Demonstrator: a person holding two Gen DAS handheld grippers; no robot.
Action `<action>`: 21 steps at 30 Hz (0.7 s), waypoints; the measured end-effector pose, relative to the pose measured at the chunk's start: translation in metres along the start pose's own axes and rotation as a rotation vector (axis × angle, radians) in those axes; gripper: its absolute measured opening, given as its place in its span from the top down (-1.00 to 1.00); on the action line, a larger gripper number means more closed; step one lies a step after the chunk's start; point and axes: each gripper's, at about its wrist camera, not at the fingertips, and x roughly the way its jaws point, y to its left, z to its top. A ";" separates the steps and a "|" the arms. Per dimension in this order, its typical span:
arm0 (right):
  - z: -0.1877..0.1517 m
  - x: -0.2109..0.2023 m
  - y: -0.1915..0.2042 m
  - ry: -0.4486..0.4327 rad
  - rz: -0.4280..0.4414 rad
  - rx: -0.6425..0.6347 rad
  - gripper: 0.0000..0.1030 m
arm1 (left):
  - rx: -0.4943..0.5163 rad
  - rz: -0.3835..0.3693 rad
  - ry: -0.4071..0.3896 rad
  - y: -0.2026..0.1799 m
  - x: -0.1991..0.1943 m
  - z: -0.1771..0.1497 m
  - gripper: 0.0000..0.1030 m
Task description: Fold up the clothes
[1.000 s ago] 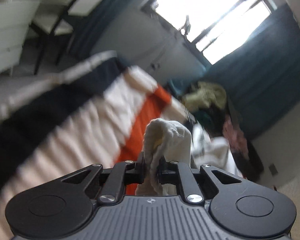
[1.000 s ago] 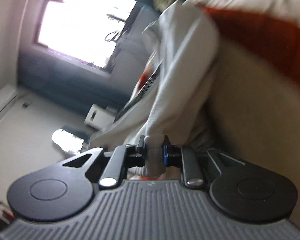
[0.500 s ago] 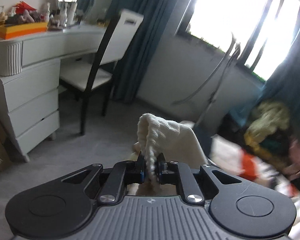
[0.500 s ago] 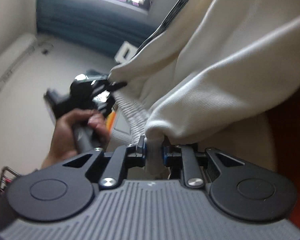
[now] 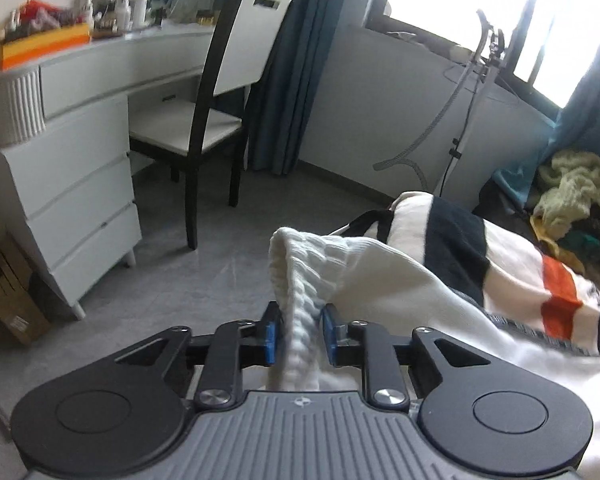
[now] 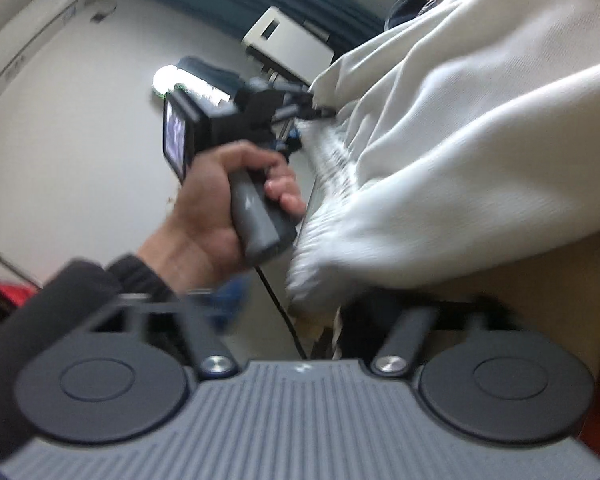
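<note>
One change: right tool (image 6: 300,320) now spread, its hem dropped since half a second ago.
Left tool (image 5: 299,334): clenched on white sweater (image 5: 380,280) ribbing.
Meaning: regrasp likely next.

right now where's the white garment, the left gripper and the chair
white garment (image 5: 300,280): left wrist view, ribbed hem.
left gripper (image 5: 298,332): left wrist view, midway between its fingertips.
chair (image 5: 180,132): left wrist view, seat.

Right gripper (image 6: 300,312) jaws motion-blurred; grip on sweater (image 6: 460,160) unclear.

Black tongs (image 5: 299,338), blue pads, ribbed grey housing.
</note>
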 end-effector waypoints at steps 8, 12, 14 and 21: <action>-0.030 -0.109 0.055 -0.083 -0.109 -0.310 -0.71 | 0.073 -0.060 -0.064 -0.036 -0.127 -0.042 -0.09; -0.036 -0.175 0.070 -0.167 -0.215 -0.451 -0.69 | 0.126 -0.160 -0.072 -0.074 -0.191 -0.089 -0.18; -0.039 -0.210 0.068 -0.217 -0.288 -0.516 -0.69 | 0.169 -0.212 -0.089 -0.096 -0.218 -0.115 -0.20; -0.025 -0.323 0.040 -0.438 -0.532 -0.588 -0.69 | 0.280 -0.393 -0.161 -0.179 -0.303 -0.207 -0.23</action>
